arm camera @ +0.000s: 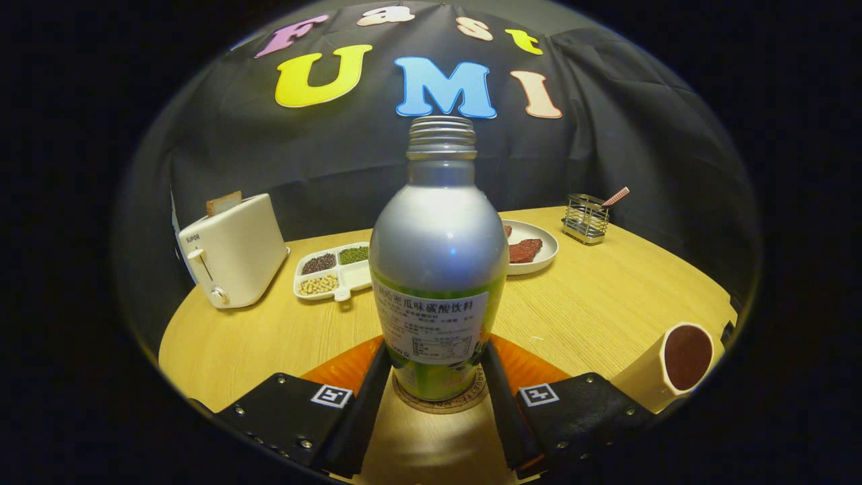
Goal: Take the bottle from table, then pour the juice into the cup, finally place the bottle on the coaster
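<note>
Your gripper (436,377) has both fingers pressed against the lower sides of the silver bottle (439,256) — it is pinched upright between them, cap off. The bottle stands on a round cork coaster (439,403), which lies on the wooden table (592,303). Right of the bottle and close to your right finger sits the cup (677,364), tilted, dark inside. Beyond the bottle to its left are a white toaster (232,250) and a divided tray of beans (335,271) — to its right, a plate of meat (532,248) and a wire holder (586,218).
</note>
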The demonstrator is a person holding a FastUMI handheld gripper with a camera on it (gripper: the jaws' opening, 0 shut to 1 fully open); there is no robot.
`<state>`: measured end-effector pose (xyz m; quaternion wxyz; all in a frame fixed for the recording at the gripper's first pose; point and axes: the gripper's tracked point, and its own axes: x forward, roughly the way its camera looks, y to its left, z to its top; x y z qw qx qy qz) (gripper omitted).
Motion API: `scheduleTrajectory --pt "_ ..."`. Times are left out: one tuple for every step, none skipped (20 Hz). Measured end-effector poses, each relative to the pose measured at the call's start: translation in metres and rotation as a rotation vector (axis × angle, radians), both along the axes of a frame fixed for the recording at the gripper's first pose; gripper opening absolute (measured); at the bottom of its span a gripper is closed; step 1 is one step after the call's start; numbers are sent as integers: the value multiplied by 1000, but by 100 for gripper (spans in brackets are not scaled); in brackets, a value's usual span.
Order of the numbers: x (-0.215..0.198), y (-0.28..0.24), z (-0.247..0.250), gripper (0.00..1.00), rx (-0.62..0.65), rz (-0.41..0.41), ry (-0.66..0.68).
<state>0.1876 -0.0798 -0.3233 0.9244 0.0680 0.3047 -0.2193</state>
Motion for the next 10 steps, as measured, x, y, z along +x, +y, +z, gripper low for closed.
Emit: scheduleTrajectory --pt "0 0 -2 77 -4 5 5" --pt "0 0 -6 77 -10 9 16" --pt "1 -1 -4 78 -17 17 15" --pt "1 -3 -5 78 -26 17 19" --pt "3 -2 -4 78 -30 21 20" --pt "2 -4 -4 79 -35 21 22" --pt "2 -4 -4 79 -39 24 26" --pt "0 -2 -4 80 -40 28 26" --pt "1 -1 -2 83 -37 34 22" --pt "-1 0 1 90 -39 37 20"
